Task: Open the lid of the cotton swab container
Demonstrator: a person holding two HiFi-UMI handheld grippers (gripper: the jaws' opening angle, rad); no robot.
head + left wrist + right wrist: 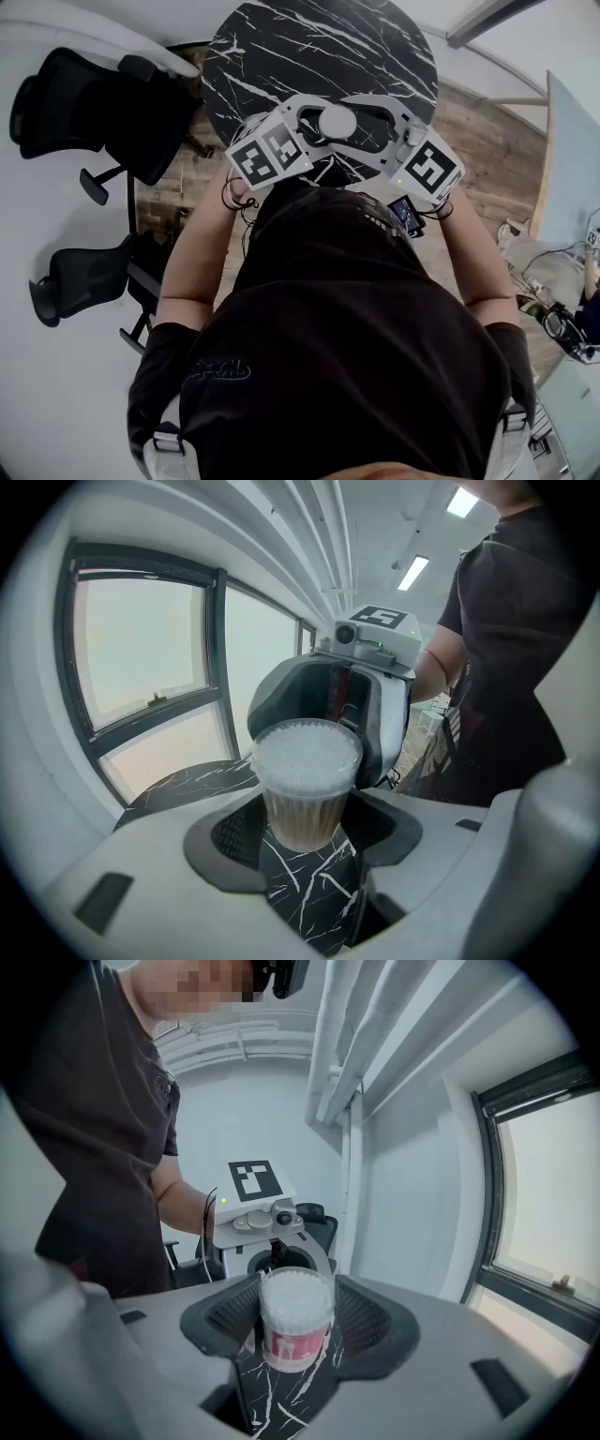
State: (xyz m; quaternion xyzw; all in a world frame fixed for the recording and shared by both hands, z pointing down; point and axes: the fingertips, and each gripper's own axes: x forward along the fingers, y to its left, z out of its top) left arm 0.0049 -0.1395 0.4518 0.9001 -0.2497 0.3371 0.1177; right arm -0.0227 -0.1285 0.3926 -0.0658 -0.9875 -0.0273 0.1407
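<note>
A clear cotton swab container (337, 122) full of white-tipped swabs stands near the front edge of the round black marble table (281, 47), its clear lid on. From the left, my left gripper (319, 131) reaches in, and its dark pads close on the container's lower body (302, 813). From the other side, my right gripper (361, 127) meets it. In the right gripper view its ribbed pads (361, 1321) press the container (296, 1321) on both sides, high up near the lid and above the pink label. Each gripper view shows the opposite gripper just behind the container.
Two black office chairs (94, 103) (84, 281) stand left of the table on the wood floor. A large window (141, 667) lies beyond the table. Cables and gear (562, 319) sit at the right. The person's torso fills the near side.
</note>
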